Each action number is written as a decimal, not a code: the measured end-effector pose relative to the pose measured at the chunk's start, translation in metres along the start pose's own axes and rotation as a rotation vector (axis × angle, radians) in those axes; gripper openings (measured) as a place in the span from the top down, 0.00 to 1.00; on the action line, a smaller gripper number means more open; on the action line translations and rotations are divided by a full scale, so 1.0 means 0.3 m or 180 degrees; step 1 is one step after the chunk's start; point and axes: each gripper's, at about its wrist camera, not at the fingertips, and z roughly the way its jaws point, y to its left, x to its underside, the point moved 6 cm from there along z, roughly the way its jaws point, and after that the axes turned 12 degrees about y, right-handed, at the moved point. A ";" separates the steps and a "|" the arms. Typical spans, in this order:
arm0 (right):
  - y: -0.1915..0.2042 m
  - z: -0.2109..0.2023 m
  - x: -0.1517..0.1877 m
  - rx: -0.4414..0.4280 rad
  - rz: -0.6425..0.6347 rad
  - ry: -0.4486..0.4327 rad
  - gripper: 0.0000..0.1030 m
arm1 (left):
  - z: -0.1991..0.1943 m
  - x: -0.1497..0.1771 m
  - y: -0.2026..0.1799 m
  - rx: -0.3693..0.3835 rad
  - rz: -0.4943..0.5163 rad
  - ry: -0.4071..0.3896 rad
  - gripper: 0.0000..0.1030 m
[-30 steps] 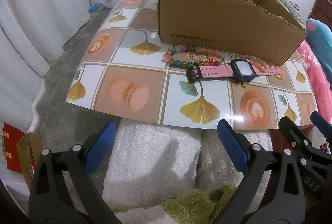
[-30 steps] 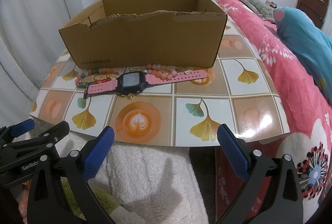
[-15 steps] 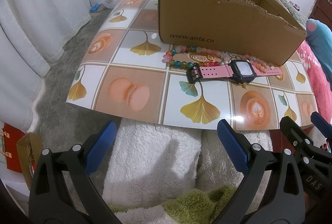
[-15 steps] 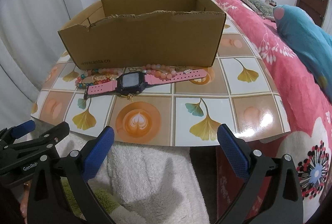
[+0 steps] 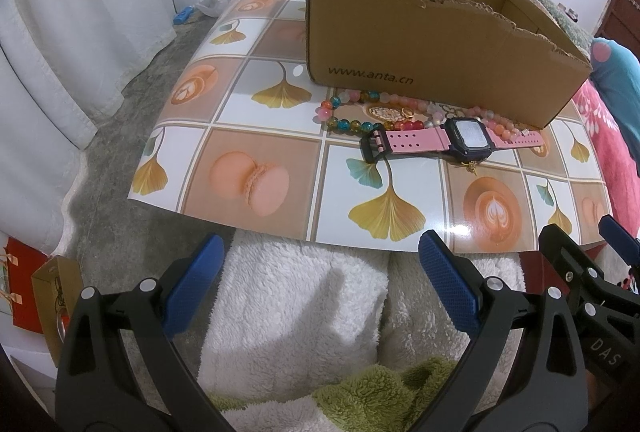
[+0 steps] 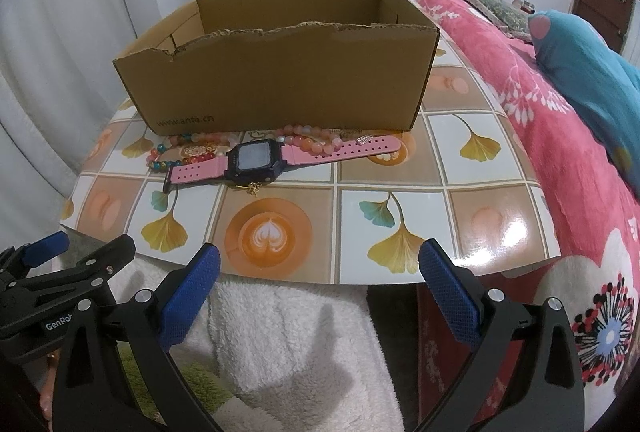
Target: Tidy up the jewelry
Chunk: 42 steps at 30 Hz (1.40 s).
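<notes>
Just in front of the box (image 6: 280,72), on the tabletop (image 6: 400,200), your jewelry waits in one cluster: the pink watch (image 6: 260,162) lies flat with its strap running along the box's front wall, a pale bead bracelet (image 6: 312,142) sits between watch and box, a multicoloured bead bracelet (image 5: 344,112) lies toward the box's printed end, and a small gold piece (image 5: 390,112) rests inside that ring of beads. A tiny gold charm (image 6: 253,188) peeks out from the watch's near edge. Compared with a second ago, almost nothing has changed: neither the box nor any piece has moved, and both views have shifted only slightly. So the task reads as not yet begun, with every item still outside the box. Your left tool (image 5: 320,288) and right tool (image 6: 320,284) are both spread wide and empty, held well back from the box over the white fleece (image 6: 300,344) at the tabletop's near edge. The watch is probably the easiest first pick, since it lies nearest you and partly covers the beads.
</notes>
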 end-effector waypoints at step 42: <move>-0.085 0.037 -0.131 -0.0255 -0.0130 -0.0367 0.06 | 0.001 -0.136 -0.012 0.0747 0.0507 -0.0729 0.08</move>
